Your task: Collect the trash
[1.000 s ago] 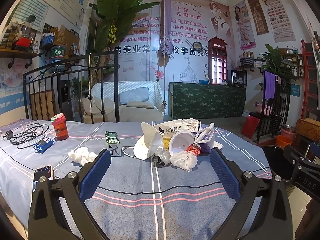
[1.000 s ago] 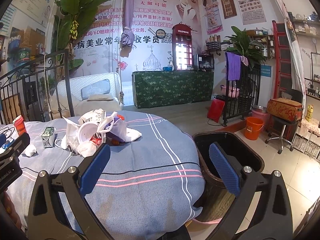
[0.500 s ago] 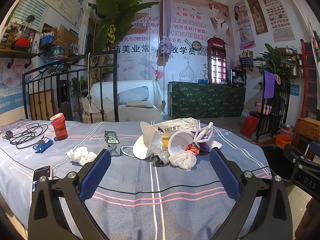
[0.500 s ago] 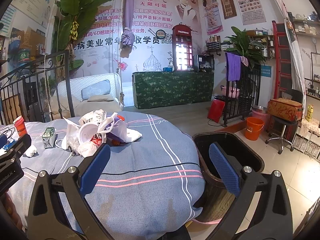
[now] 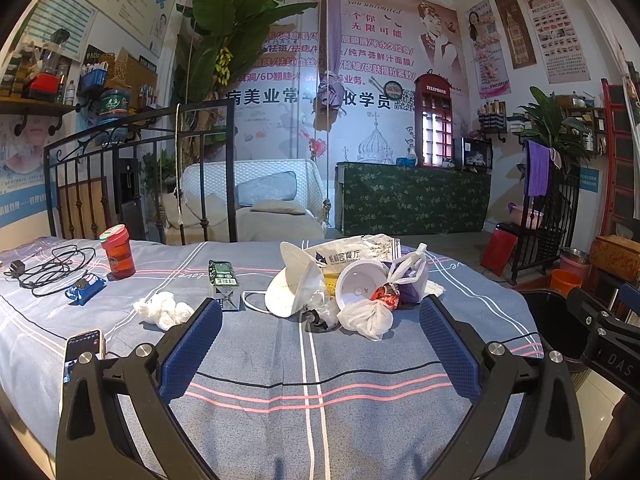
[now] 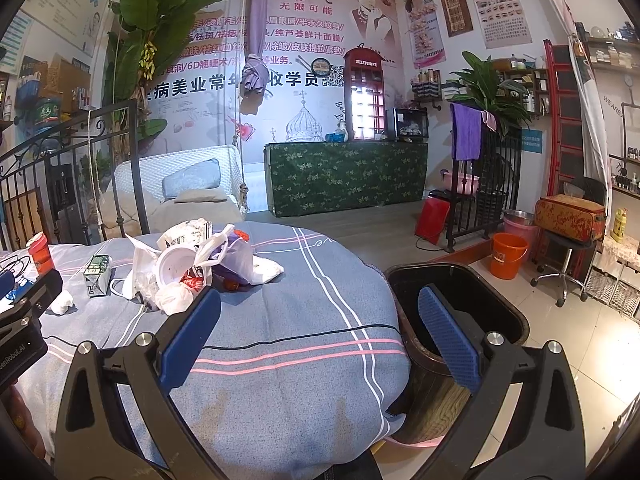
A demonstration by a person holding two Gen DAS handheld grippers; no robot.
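The trash pile (image 5: pixel 352 288) is sitting mid-bed (image 5: pixel 320 408). Just left of the pile a carton (image 5: pixel 222 280) is lying, then crumpled tissue (image 5: pixel 162 309); further left a cup (image 5: pixel 117 251) is standing, with cables (image 5: pixel 44 268) lying beyond. Right of the pile, off the bed's edge, the bin (image 6: pixel 452 320) is standing on the floor.

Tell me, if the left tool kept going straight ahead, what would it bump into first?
Probably the trash pile: the left tool is open and points at the knotted white bag and the white cup behind it. Depth is hard to judge.
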